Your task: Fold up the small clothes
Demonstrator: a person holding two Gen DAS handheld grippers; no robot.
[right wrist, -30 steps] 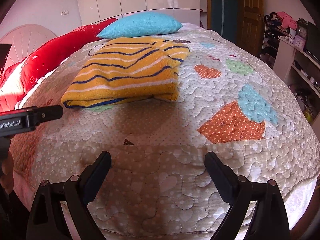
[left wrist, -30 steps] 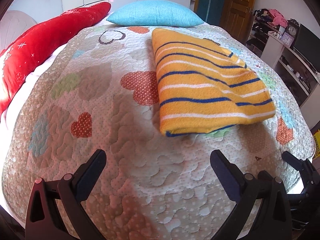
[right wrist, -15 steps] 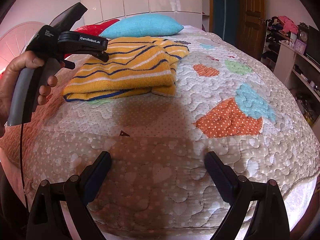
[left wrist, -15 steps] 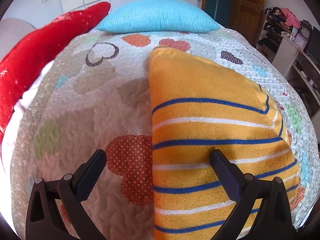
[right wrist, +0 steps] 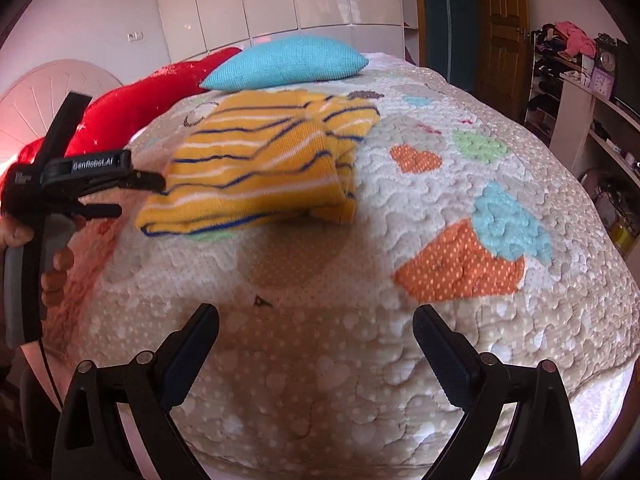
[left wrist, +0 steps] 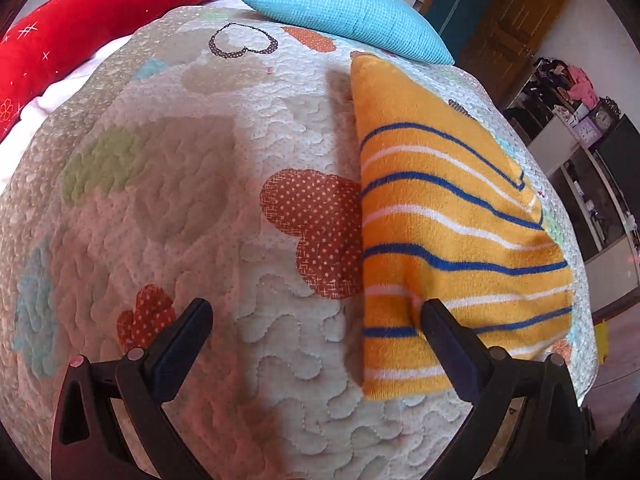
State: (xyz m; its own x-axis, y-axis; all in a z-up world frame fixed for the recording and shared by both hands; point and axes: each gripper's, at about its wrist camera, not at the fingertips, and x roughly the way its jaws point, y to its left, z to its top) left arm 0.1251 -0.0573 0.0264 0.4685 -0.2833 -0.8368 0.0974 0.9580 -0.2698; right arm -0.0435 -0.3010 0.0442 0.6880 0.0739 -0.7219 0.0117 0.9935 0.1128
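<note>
Yellow fleece garment with blue and white stripes [left wrist: 452, 232] lies folded flat on the quilted bedspread with heart patches [left wrist: 248, 380], a little short of the turquoise knitted pillow [left wrist: 344, 10] and the long red cushion [left wrist: 100, 12] at the head of the bed. The left gripper [left wrist: 316, 324] hangs low over the quilt with its jaws spread wide, its right finger [left wrist: 448, 340] over the garment's near left corner; whether it touches the cloth cannot be told. The right gripper [right wrist: 316, 332] hovers over the bed's near edge, well apart from the garment, jaws wide and holding nothing. From its view the left gripper's tips sit beside the garment's left edge.
</note>
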